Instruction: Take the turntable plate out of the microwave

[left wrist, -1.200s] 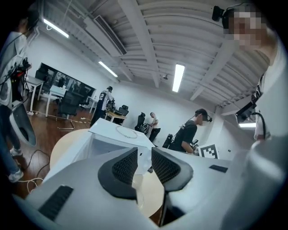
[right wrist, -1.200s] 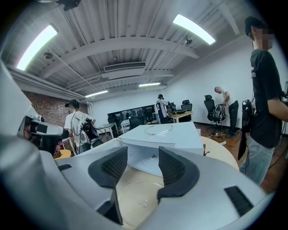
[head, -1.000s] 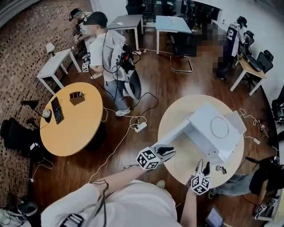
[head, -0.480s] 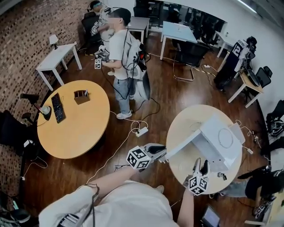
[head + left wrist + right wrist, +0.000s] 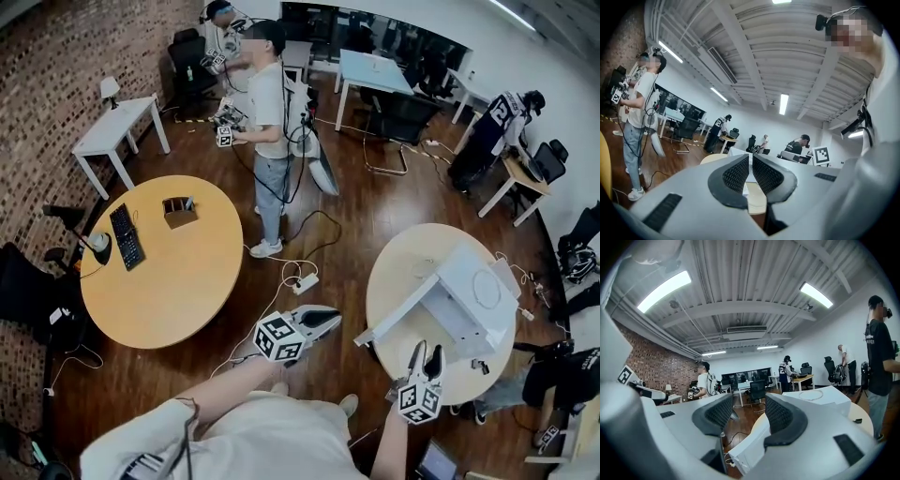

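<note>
Jaws of the left gripper (image 5: 332,317) stood all but together, with only a thin slit between the ribbed pads (image 5: 736,174) and nothing caught in it. That gripper hung over the wooden floor (image 5: 328,225), just off the near edge of the round table (image 5: 394,262) and apart from the free end of the microwave door (image 5: 398,314); it touched neither.

The right gripper (image 5: 425,352) had its jaws clearly apart and empty. Through the gap its own view showed the door's edge and the floor beyond. It was held above the table's near edge, in front of the open cavity and apart from the oven.

The white microwave (image 5: 459,314) sat toward the right side of the table, its door swung wide open toward the left gripper. On the oven's flat top lay a thin round disc (image 5: 487,288), seen only as a pale ring; it looked like the turntable plate, though that could not be told for sure. The head view did not show the inside of the cavity clearly.

A person (image 5: 270,112) stood on the floor well beyond the table, holding grippers of their own.
</note>
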`<control>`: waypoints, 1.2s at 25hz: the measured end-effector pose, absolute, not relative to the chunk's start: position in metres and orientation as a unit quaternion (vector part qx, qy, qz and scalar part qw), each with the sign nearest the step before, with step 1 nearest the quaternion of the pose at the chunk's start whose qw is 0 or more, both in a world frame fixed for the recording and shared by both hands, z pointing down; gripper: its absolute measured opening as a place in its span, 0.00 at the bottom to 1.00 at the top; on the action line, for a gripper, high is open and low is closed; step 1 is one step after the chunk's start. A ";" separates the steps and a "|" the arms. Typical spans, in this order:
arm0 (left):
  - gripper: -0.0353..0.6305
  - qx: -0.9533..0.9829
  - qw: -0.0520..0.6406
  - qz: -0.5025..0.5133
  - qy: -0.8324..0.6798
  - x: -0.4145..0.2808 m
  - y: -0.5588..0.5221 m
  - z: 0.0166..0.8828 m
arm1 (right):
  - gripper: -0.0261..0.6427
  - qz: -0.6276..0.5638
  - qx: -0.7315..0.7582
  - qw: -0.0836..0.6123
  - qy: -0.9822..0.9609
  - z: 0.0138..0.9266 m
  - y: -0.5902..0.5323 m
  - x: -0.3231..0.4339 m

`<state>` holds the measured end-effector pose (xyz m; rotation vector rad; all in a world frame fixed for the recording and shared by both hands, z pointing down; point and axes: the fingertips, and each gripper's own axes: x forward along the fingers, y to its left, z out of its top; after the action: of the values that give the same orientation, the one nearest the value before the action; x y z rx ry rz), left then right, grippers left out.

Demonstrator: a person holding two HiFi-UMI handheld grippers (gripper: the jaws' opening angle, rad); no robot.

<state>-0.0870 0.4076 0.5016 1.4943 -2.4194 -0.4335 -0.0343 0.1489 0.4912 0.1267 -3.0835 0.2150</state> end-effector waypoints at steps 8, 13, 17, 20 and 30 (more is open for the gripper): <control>0.11 0.507 0.157 -0.142 -0.836 -0.071 0.434 0.531 | 0.36 0.081 0.070 0.063 -0.992 0.530 0.158 0.010; 0.11 0.505 0.178 -0.152 -0.831 -0.051 0.425 0.547 | 0.36 0.085 0.101 0.076 -0.988 0.540 0.136 0.045; 0.11 0.522 0.186 -0.143 -0.820 -0.024 0.392 0.546 | 0.36 0.079 0.133 0.078 -0.985 0.539 0.100 0.084; 0.11 0.531 0.189 -0.129 -0.816 -0.006 0.367 0.550 | 0.36 0.091 0.152 0.081 -0.981 0.551 0.075 0.115; 0.11 0.490 0.223 -0.175 -0.824 0.040 0.327 0.570 | 0.36 0.137 0.122 0.129 -0.974 0.583 0.054 0.199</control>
<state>0.0404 0.3274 0.5702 1.3540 -2.2754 -0.4822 0.1987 0.0543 0.5828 0.3551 -2.8324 0.3979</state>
